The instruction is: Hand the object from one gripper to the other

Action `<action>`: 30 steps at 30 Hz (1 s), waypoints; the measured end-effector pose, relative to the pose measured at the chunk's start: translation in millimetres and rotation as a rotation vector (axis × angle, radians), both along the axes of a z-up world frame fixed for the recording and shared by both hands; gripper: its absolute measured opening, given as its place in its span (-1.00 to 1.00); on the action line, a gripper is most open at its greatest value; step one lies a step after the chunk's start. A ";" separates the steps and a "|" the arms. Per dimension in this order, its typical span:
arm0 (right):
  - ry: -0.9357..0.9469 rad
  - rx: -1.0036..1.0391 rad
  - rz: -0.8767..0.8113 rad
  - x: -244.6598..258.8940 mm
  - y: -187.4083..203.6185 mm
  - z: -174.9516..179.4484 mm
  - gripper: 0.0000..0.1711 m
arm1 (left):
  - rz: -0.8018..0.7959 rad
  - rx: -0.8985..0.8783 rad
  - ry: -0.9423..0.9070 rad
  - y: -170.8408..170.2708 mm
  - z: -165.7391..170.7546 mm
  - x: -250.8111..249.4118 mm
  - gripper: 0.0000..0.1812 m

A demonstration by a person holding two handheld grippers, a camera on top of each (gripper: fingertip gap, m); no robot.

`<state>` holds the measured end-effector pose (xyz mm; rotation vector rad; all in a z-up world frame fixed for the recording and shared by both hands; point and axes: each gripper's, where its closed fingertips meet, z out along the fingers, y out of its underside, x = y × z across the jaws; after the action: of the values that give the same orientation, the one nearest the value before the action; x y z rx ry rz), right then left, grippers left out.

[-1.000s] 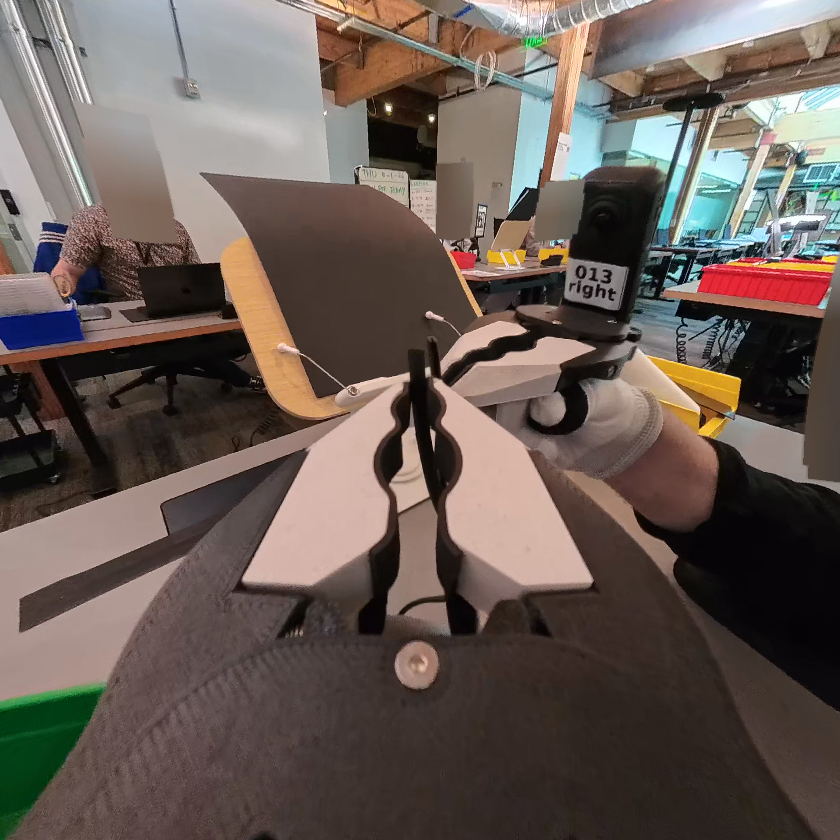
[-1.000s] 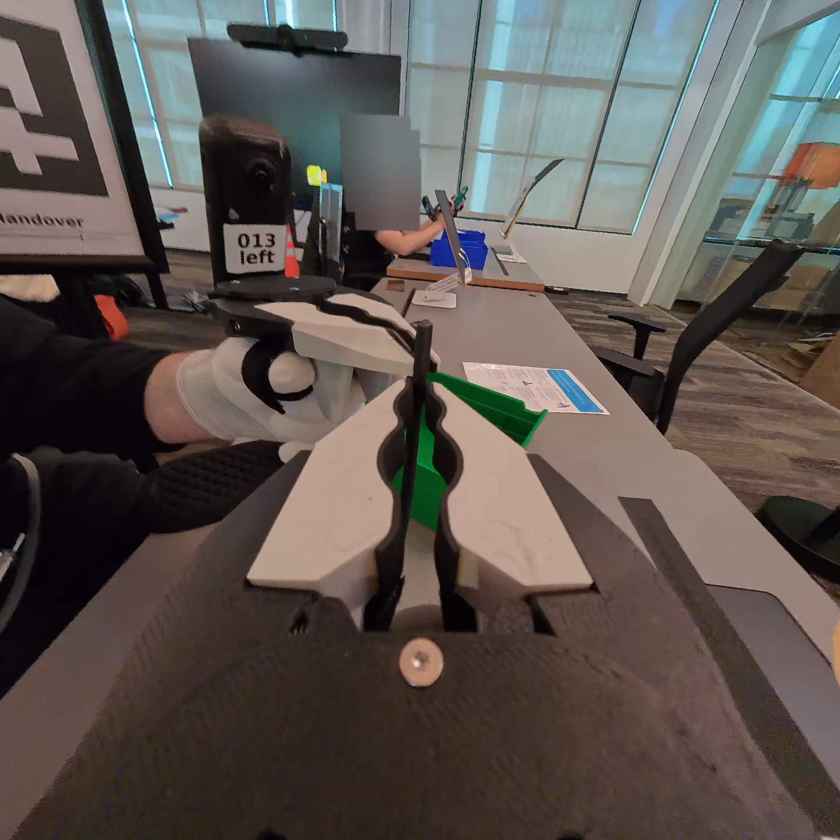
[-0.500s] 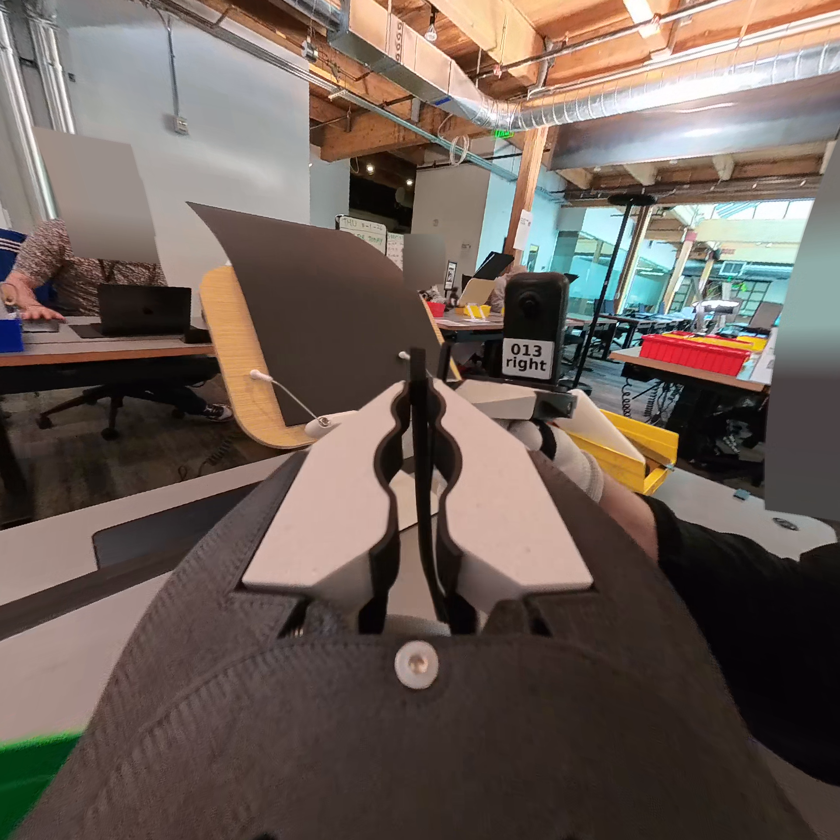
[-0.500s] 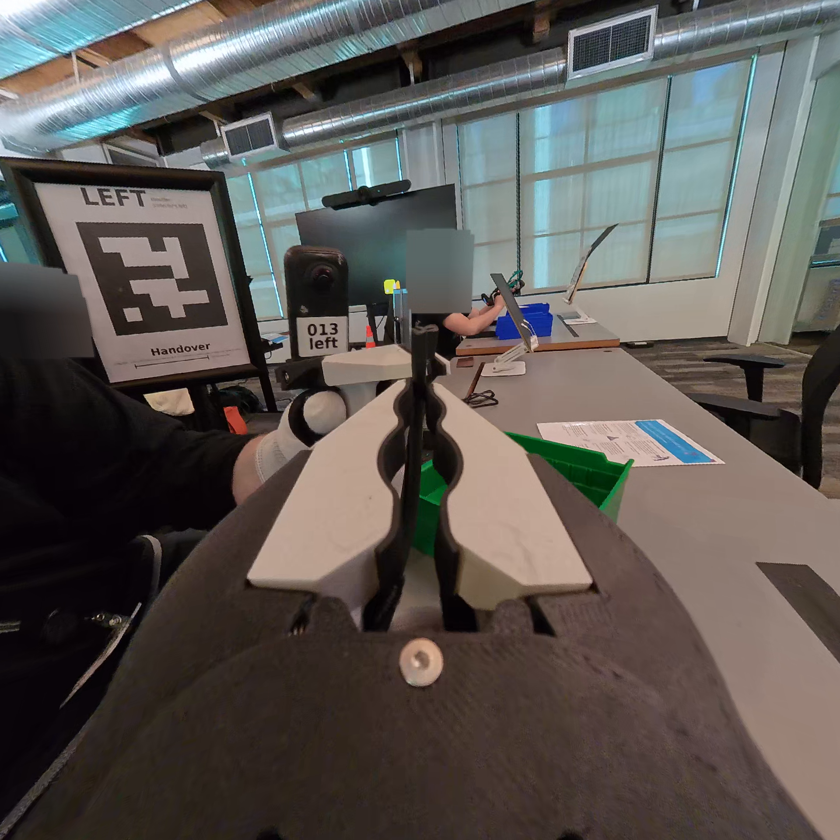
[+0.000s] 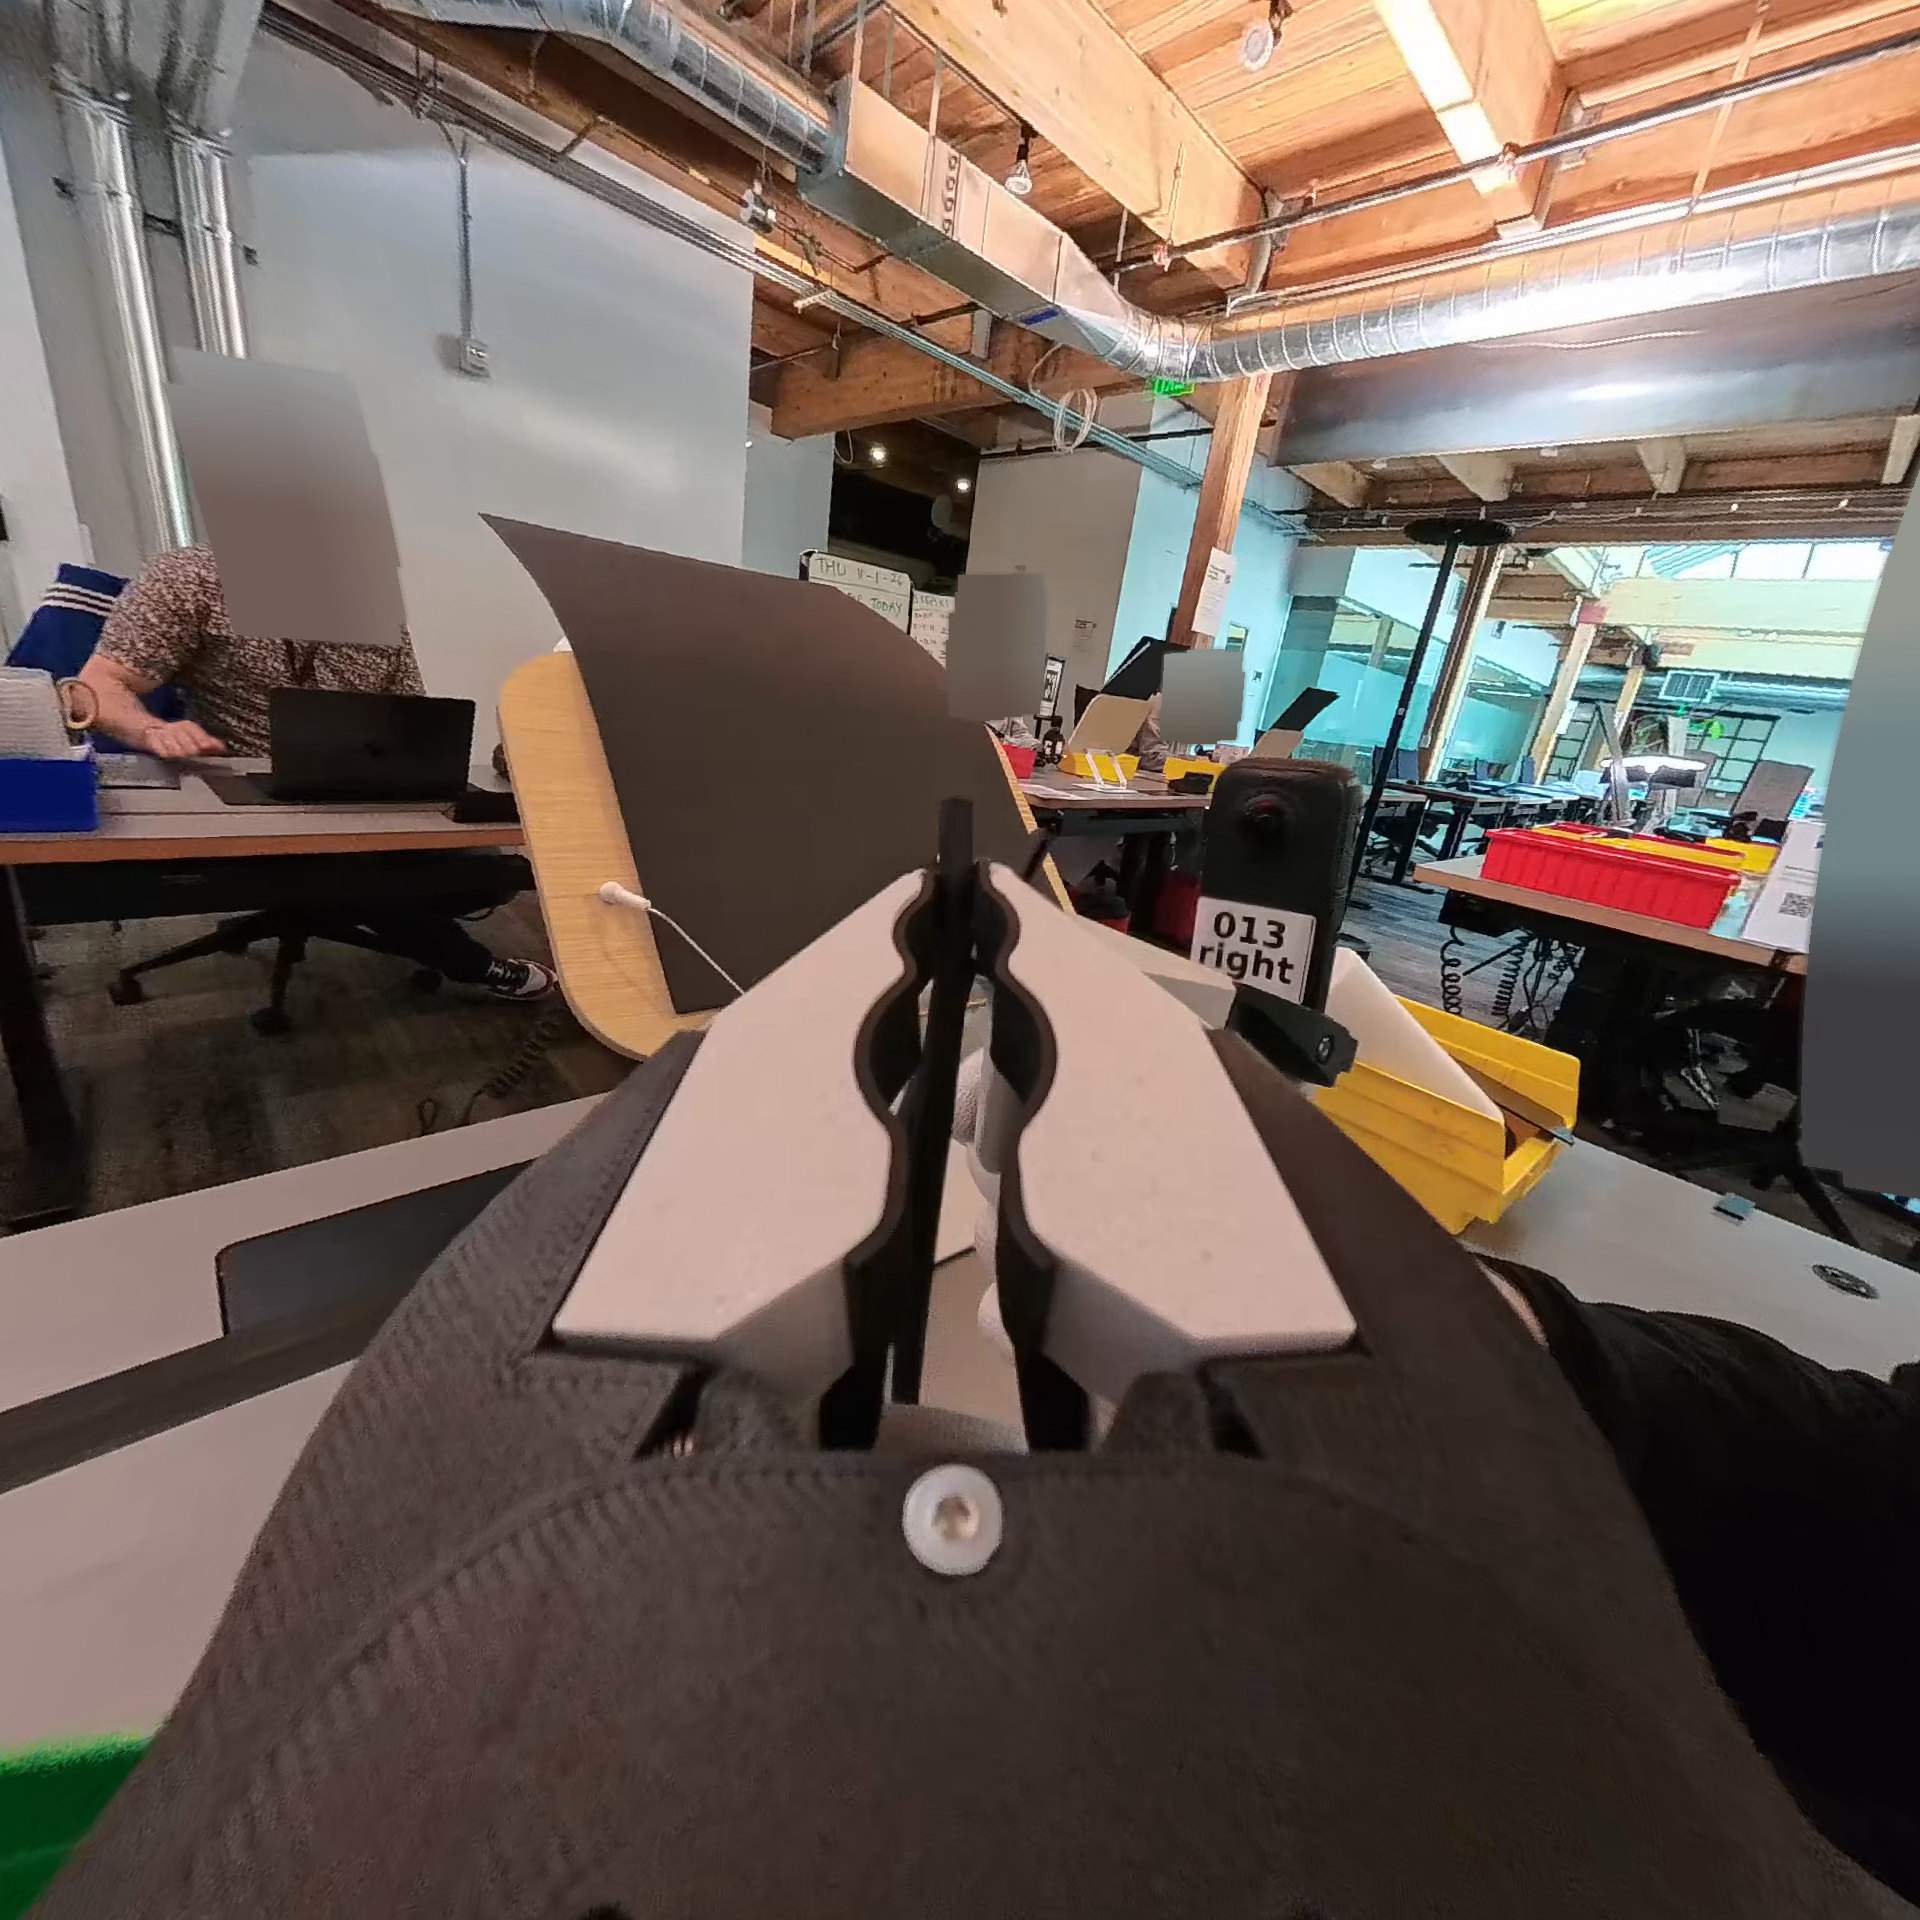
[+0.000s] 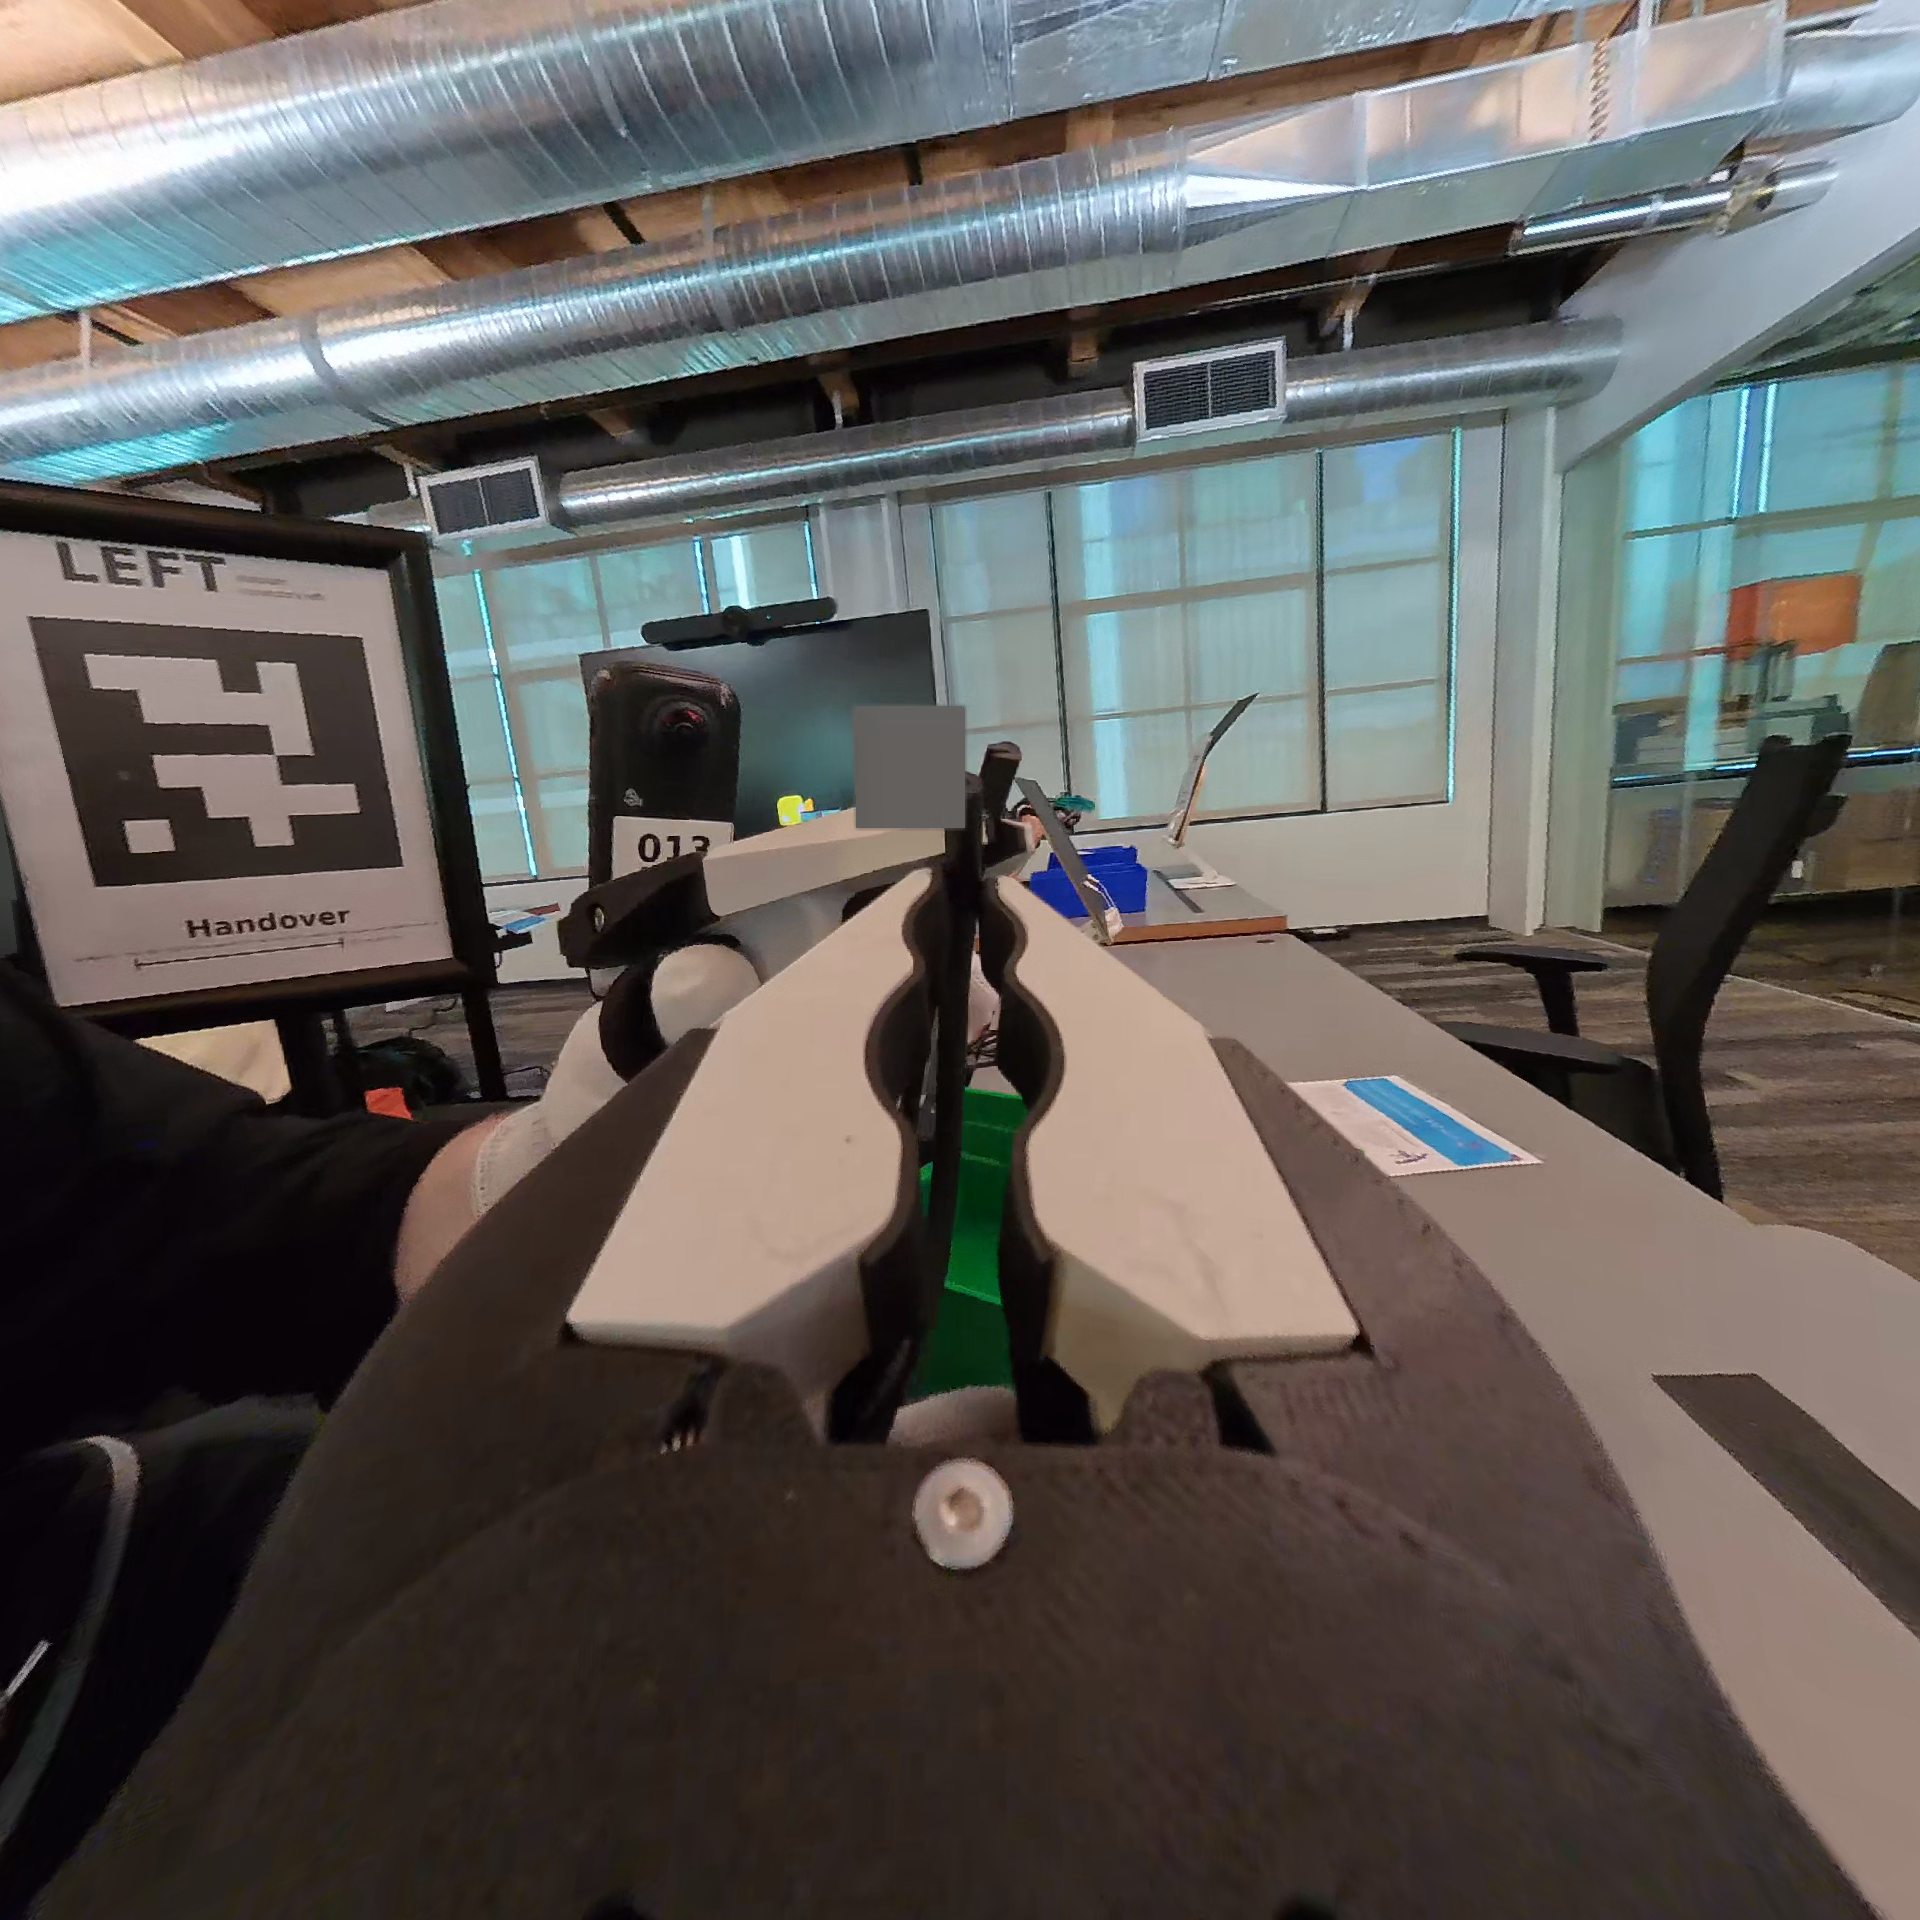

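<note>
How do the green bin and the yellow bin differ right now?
The green bin is mostly hidden, glimpsed between the fingers of the right gripper; the yellow bin is largely in open view. The green bin lies on the side of the left gripper, the yellow bin beyond the right gripper. Both are open plastic bins on the grey table.

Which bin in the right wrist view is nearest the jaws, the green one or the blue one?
The green bin, seen through the gap between the jaws; the blue bin stands on a far desk.

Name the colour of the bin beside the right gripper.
Yellow bin, clearest in the left wrist view.
</note>
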<state>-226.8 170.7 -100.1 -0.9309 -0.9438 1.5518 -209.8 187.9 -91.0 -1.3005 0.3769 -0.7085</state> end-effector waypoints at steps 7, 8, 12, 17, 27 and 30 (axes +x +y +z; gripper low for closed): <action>0.001 -0.033 0.009 -4.2 -2.2 -1.8 -0.97 | -0.013 0.011 0.012 1.5 0.0 8.7 -0.95; 0.012 -0.037 0.005 -3.7 -2.3 -1.1 -0.97 | -0.018 0.016 0.007 1.1 1.2 9.1 -0.95; -0.016 -0.017 0.003 -2.2 -0.7 -2.6 -0.97 | -0.025 0.007 0.030 2.1 -0.2 10.9 -0.95; -0.107 0.073 -0.104 -3.7 10.3 -11.1 -0.97 | 0.026 0.006 0.075 1.3 0.2 4.8 -0.80; -0.297 0.341 -0.180 -7.1 -3.7 -19.1 -0.98 | 0.095 -0.014 0.218 -11.7 -8.1 -1.7 -0.98; -0.335 0.370 -0.204 -5.1 -8.6 -11.7 -0.97 | 0.052 -0.001 0.210 -17.0 -0.4 1.6 -0.98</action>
<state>-231.9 162.1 -111.8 -0.9984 -1.2778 1.0199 -208.2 170.9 -91.5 -1.3854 0.5104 -0.5296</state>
